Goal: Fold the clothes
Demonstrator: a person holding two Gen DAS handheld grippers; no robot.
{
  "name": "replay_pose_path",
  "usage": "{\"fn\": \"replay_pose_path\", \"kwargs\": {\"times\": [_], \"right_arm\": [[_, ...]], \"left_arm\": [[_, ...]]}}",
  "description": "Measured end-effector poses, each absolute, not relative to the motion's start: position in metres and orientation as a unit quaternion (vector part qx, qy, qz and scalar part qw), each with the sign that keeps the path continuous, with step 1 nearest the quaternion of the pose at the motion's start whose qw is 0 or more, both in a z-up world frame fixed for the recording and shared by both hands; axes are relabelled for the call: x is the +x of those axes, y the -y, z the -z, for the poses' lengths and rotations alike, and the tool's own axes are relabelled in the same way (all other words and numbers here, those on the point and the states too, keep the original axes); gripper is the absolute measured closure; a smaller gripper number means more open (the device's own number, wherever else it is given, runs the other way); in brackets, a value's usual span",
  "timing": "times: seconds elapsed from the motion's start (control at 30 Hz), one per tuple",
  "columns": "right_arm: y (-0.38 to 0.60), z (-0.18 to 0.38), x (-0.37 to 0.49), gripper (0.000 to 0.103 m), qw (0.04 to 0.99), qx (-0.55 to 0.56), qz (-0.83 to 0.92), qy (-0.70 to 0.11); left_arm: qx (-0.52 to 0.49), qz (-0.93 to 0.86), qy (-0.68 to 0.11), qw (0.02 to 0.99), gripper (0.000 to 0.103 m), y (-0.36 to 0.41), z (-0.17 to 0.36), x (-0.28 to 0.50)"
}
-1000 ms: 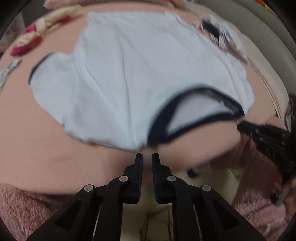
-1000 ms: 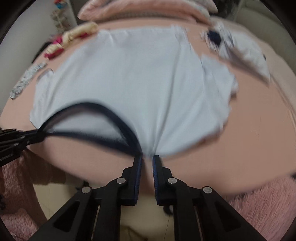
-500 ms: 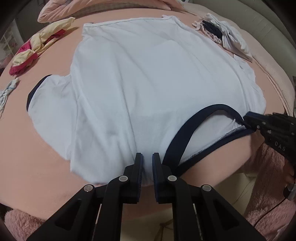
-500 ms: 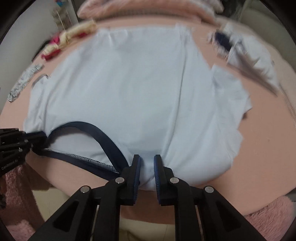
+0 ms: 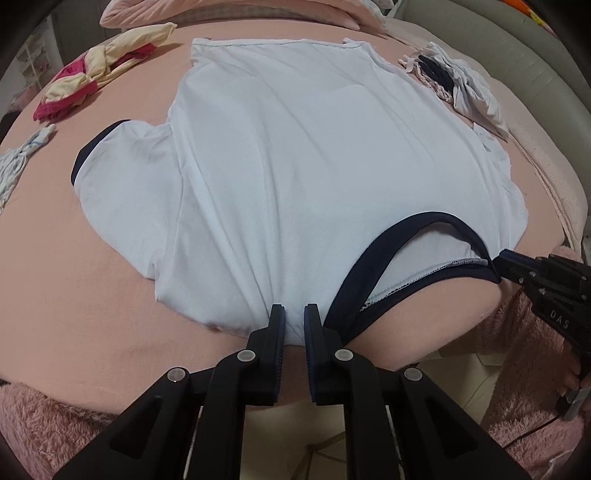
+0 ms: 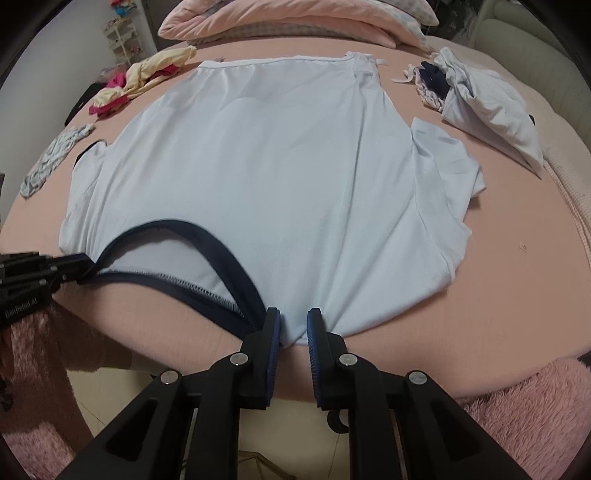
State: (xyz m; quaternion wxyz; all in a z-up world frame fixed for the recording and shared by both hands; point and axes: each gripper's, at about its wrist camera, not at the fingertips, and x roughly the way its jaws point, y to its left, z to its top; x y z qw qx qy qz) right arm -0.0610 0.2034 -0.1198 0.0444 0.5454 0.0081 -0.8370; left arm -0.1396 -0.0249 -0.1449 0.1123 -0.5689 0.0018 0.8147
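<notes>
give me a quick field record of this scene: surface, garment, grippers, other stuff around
surface: pink bed
garment: white t-shirt with navy collar, spread flat, collar end nearest the cameras
left gripper: shut on the shirt's shoulder left of the collar
right gripper: shut on the shoulder right of the collar
sleeves: left one lies flat, navy cuff; right one rumpled
other clothes: yellow and pink heap, pale crumpled pile, small patterned piece
far end: pink pillow

Surface: bed [image 6: 517, 258] covered by peach-pink sheet | Head end: pink pillows [image 6: 295, 18] stacked | Right: pale upholstered furniture [image 5: 517, 55] seen beside bed | Far left: white shelf rack [image 6: 122, 37] against light wall | Floor: cream tiles [image 5: 461, 376] glimpsed below
</notes>
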Motion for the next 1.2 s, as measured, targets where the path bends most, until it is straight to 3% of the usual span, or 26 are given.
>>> {"fn": "replay_pose_path", "kwargs": {"times": [0.3, 0.43, 0.53, 0.67, 0.83, 0.93, 1.07, 1.13, 1.2], "right_arm": [[-0.207, 0.125, -0.065, 0.088, 0.051, 0.548, 0.835, -0.008], [-0.212, 0.121, -0.067, 0.088, 0.060, 0.561, 0.826, -0.002], [-0.221, 0.104, -0.069, 0.088, 0.089, 0.554, 0.827, 0.030], [-0.222, 0.085, -0.100, 0.088, 0.080, 0.510, 0.856, -0.010], [-0.232, 0.127, -0.123, 0.088, 0.052, 0.570, 0.820, 0.007], [-0.247, 0.128, -0.097, 0.085, 0.097, 0.562, 0.821, 0.023], [-0.298, 0.109, -0.086, 0.083, 0.092, 0.544, 0.826, 0.115], [-0.329, 0.095, -0.095, 0.075, 0.044, 0.507, 0.849, 0.144], [-0.357, 0.087, -0.107, 0.047, -0.002, 0.477, 0.861, 0.177]], "left_arm": [[-0.572, -0.814, -0.006, 0.101, 0.094, 0.033, 0.147, -0.130], [-0.628, -0.772, 0.011, 0.098, 0.094, 0.036, 0.144, -0.128], [-0.599, -0.786, -0.007, 0.154, 0.094, 0.022, 0.122, -0.136], [-0.558, -0.812, 0.015, 0.170, 0.091, 0.006, 0.123, -0.174], [-0.591, -0.792, -0.020, 0.148, 0.085, -0.038, 0.160, -0.182], [-0.605, -0.782, -0.029, 0.150, 0.082, -0.031, 0.157, -0.158], [-0.602, -0.780, 0.006, 0.170, 0.081, -0.034, 0.142, -0.166], [-0.586, -0.789, 0.012, 0.183, 0.081, -0.047, 0.134, -0.179], [-0.575, -0.795, 0.009, 0.195, 0.081, -0.066, 0.129, -0.192]]}}
